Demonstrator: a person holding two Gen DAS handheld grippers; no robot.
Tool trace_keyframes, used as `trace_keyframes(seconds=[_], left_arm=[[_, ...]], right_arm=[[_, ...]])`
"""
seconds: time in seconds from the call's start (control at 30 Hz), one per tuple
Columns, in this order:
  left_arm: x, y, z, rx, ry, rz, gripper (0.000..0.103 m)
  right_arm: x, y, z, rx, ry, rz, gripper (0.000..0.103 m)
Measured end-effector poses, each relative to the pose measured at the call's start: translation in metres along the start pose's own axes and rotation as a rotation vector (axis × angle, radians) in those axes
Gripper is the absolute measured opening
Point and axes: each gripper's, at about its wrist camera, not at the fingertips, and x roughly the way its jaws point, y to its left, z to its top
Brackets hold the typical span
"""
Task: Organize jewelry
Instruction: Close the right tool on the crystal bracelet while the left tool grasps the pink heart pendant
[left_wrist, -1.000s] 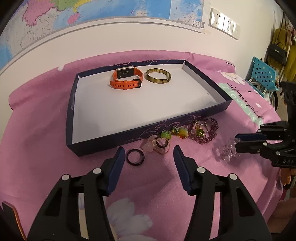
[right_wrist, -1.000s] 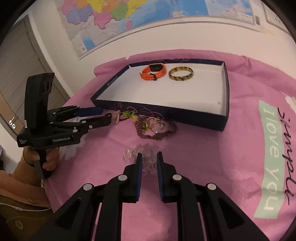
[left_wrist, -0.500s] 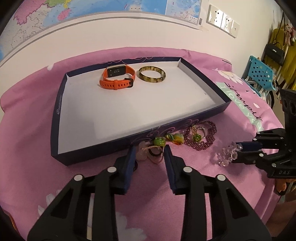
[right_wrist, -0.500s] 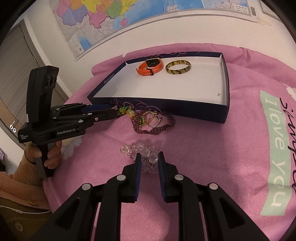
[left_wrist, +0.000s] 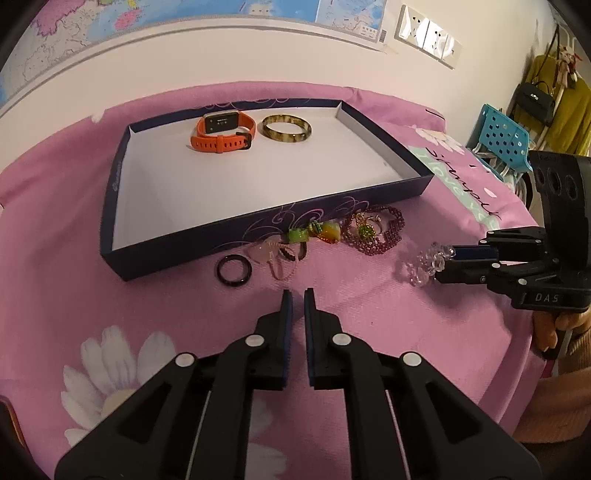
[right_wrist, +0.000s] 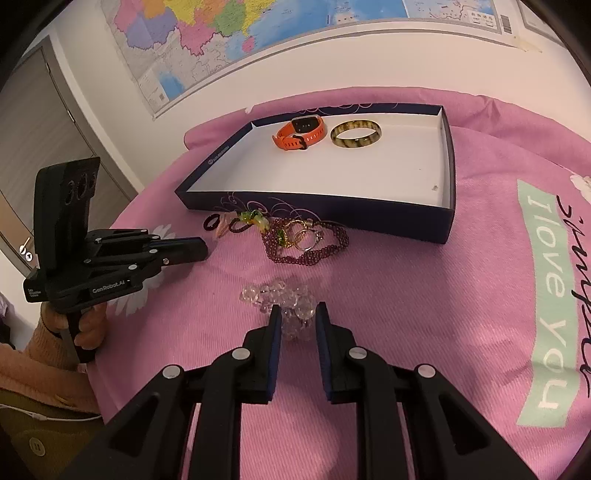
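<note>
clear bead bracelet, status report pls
Left gripper shut, empty. Right gripper shut on clear bead bracelet, on the pink cloth. Tray path unobstructed.

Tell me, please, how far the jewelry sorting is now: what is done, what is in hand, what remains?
Done: the orange watch and the striped bangle lie in the box. In hand: the right gripper is shut on the clear bead bracelet; the left gripper is shut and empty. Left on the cloth: the black ring, the purple bead chain and small pieces between them.
</note>
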Motion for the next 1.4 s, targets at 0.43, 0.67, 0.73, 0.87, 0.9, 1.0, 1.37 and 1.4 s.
trace_keyframes(seconds=[0.43,0.67,0.73,0.87,0.9,1.0,1.37,1.4], left_arm=[[0.016,0.001,0.018,-0.004,-0.001,0.050,0.013],[0.003,0.003,0.007,-0.024,0.001,-0.012,0.004],[0.000,0.003,0.001,-0.033,0.007,-0.032,0.004],[-0.010,0.000,-0.009,-0.032,0.015,-0.070,0.004],[-0.012,-0.002,-0.012,-0.024,0.013,-0.063,0.005],[-0.016,-0.002,-0.015,-0.014,0.006,-0.030,0.023],[-0.005,0.001,-0.006,-0.014,0.000,0.015,0.040],[-0.003,0.001,-0.005,-0.015,-0.001,0.015,0.040]], right_arm=[[0.000,-0.001,0.001,0.008,-0.018,0.005,0.028],[-0.002,-0.003,0.002,0.007,-0.020,0.003,0.028],[-0.002,-0.004,0.002,0.007,-0.018,0.003,0.028],[-0.002,-0.003,0.002,0.002,-0.017,0.005,0.030],[-0.002,-0.003,0.002,0.001,-0.016,0.005,0.031],[-0.003,-0.001,0.002,-0.004,-0.018,0.002,0.037],[0.002,0.005,0.003,-0.019,-0.019,-0.007,0.038],[0.002,0.006,0.003,-0.020,-0.019,-0.010,0.038]])
